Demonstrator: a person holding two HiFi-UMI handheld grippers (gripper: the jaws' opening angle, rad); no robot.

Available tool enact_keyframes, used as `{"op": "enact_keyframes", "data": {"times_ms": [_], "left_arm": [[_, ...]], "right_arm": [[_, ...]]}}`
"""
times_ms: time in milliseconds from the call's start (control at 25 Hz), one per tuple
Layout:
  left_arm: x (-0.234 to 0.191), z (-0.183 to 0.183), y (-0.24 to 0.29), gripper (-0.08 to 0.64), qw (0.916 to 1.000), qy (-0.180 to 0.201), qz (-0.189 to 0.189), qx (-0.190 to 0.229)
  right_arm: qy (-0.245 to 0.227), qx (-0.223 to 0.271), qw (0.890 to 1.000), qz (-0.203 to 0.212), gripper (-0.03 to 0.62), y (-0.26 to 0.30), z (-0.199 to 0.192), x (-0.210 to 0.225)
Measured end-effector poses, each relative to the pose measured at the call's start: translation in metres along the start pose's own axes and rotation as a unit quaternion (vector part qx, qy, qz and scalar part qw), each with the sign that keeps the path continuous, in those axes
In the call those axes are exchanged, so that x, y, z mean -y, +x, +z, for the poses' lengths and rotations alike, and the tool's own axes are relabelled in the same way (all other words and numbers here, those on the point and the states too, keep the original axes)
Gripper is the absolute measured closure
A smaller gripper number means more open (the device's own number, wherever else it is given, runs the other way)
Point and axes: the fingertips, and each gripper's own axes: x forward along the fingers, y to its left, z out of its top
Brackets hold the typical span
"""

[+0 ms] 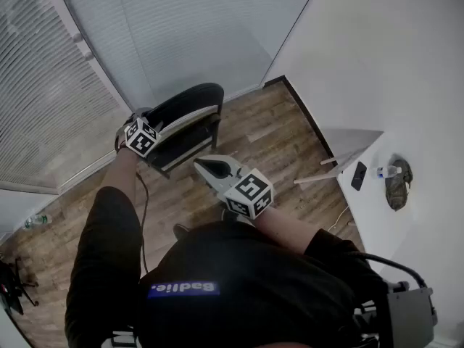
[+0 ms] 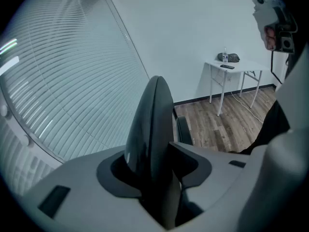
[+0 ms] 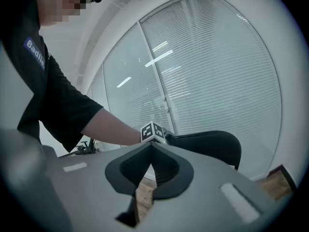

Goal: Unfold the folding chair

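Note:
The folding chair (image 1: 185,111) is black, with a curved backrest and pale frame tubes, and stands on the wood floor by the window blinds. My left gripper (image 1: 152,125) is at the backrest's top left edge. In the left gripper view the backrest's rim (image 2: 149,124) runs between the jaws of that gripper (image 2: 154,153), which clamp it. My right gripper (image 1: 201,167) hovers in front of the chair, below the seat in the head view, apart from it. In the right gripper view its tips (image 3: 151,145) meet with nothing between them, and the backrest (image 3: 207,144) shows beyond.
A white table (image 1: 362,201) stands at the right against the wall, bearing a phone (image 1: 358,175), a bottle (image 1: 386,171) and a dark bag (image 1: 397,183). Blinds (image 1: 109,49) cover the glass behind the chair. A cable trails on the floor near the table.

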Motion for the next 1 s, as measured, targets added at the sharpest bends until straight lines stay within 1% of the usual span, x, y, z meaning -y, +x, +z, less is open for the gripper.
{"op": "enact_keyframes", "data": {"times_ms": [360, 720, 1000], "left_arm": [[-0.002, 0.001, 0.0, 0.39, 1.0, 0.002, 0.003, 0.003], [-0.002, 0.0, 0.0, 0.388, 1.0, 0.003, 0.005, 0.001], [-0.004, -0.003, -0.001, 0.388, 1.0, 0.004, 0.007, 0.002]], "right_arm": [[0.002, -0.001, 1.0, -0.003, 0.592, 0.0, -0.004, 0.002], [0.014, 0.005, 1.0, -0.004, 0.591, 0.002, -0.008, 0.006], [0.035, -0.006, 0.999, -0.019, 0.591, 0.011, -0.027, 0.022]]}}
